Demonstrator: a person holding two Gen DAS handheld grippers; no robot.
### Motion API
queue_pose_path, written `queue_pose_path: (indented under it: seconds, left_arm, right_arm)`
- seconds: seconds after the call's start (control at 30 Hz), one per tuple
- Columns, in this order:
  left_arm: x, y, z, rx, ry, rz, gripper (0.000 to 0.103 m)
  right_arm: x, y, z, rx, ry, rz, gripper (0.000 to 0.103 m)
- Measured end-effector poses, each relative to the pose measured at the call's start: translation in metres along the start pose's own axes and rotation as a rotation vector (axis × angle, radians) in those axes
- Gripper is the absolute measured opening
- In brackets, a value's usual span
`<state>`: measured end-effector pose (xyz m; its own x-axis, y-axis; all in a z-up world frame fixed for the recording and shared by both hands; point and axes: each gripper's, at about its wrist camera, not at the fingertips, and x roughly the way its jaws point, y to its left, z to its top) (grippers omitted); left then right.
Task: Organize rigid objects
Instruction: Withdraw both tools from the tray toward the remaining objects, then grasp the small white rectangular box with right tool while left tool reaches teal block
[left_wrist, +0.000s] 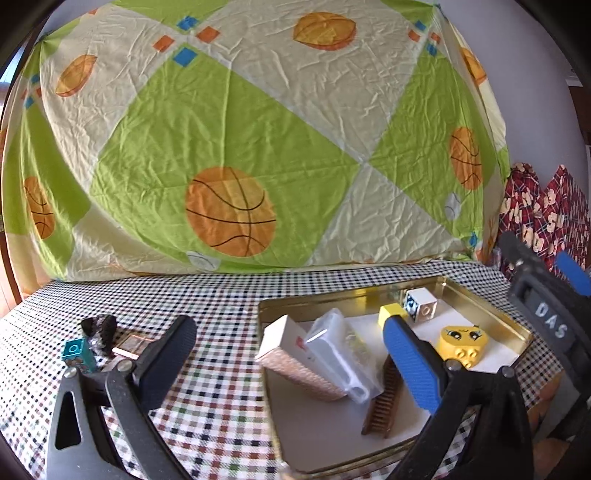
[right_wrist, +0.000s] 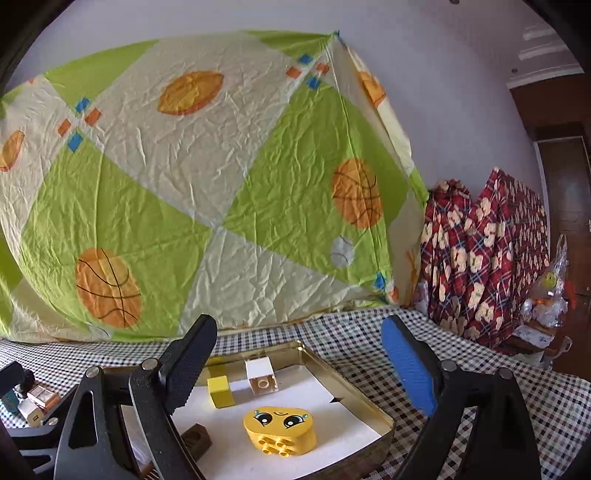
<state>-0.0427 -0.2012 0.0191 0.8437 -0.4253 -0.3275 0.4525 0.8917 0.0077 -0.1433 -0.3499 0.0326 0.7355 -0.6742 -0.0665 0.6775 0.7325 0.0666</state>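
A gold tin tray lies on the checked tablecloth. In it are a pink-and-white box, a clear plastic case, a brown comb, a yellow cube, a white brick and a yellow face brick. My left gripper hangs open over the tray's left edge. My right gripper is open above the tray's right half, holding nothing. A teal block and a black-and-white object lie left of the tray.
A basketball-print sheet stands as a backdrop along the table's far edge. Red patterned cloth hangs at the right. A small copper-pink box and a white plug-like item lie beside the teal block. Bare tablecloth spreads between them and the tray.
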Motion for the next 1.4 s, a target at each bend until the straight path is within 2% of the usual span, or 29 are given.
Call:
queue_pose_path:
  seconds: [0.17,0.33,0.47,0.6,0.9,1.2,1.4]
  left_arm:
    - [-0.009,0.023,-0.004,0.006,-0.011,0.029,0.102]
    - [-0.013,0.053,-0.005,0.0,-0.01,0.068,0.102]
    - [-0.012,0.074,-0.005,-0.023,-0.004,0.092,0.102]
    - [-0.012,0.088,-0.006,-0.006,-0.012,0.117,0.102]
    - [-0.011,0.129,-0.005,0.001,-0.012,0.161,0.102]
    - [-0.002,0.197,-0.004,-0.016,0.012,0.271,0.102]
    - [0.009,0.249,-0.004,-0.084,0.03,0.34,0.102]
  right_arm:
    - [-0.016,0.007,0.002,-0.021,-0.07,-0.028,0.092]
    - [-0.027,0.008,0.002,0.011,-0.084,-0.033,0.092]
    - [-0.031,0.014,-0.002,0.084,-0.046,-0.001,0.092]
    - [-0.037,0.036,-0.005,0.094,-0.007,0.046,0.092]
    - [-0.054,0.107,-0.013,-0.017,0.028,0.185,0.092]
    - [-0.052,0.155,-0.023,0.005,0.12,0.271,0.092]
    - [-0.053,0.187,-0.029,-0.043,0.159,0.329,0.092]
